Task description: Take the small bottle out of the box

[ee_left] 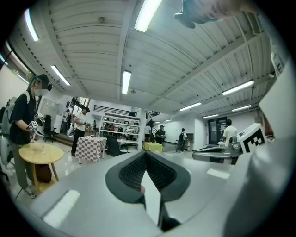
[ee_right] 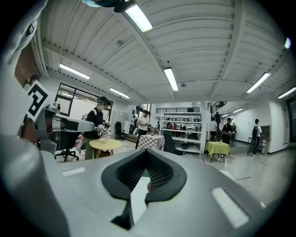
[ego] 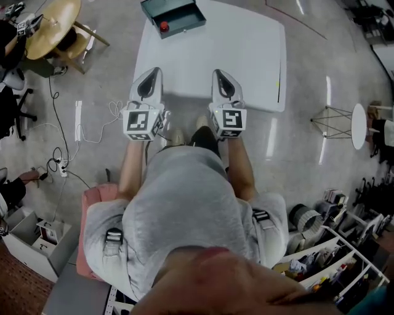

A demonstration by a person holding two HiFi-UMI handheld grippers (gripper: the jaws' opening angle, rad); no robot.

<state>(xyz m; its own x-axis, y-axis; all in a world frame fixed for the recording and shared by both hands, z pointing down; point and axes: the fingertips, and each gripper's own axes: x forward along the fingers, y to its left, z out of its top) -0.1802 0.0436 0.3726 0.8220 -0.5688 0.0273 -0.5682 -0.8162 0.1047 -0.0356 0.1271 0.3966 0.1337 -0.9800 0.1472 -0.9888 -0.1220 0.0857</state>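
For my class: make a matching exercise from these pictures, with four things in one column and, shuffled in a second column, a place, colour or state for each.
Column one:
1. box
2. left gripper
3. round wooden table
4. round white stand

Column two:
A. stands to the right of the white table
B. jaws shut, nothing between them
C. dark teal, at the white table's far edge
D. tan, to the left of the white table

Pairs: 1-C, 2-B, 3-D, 4-A
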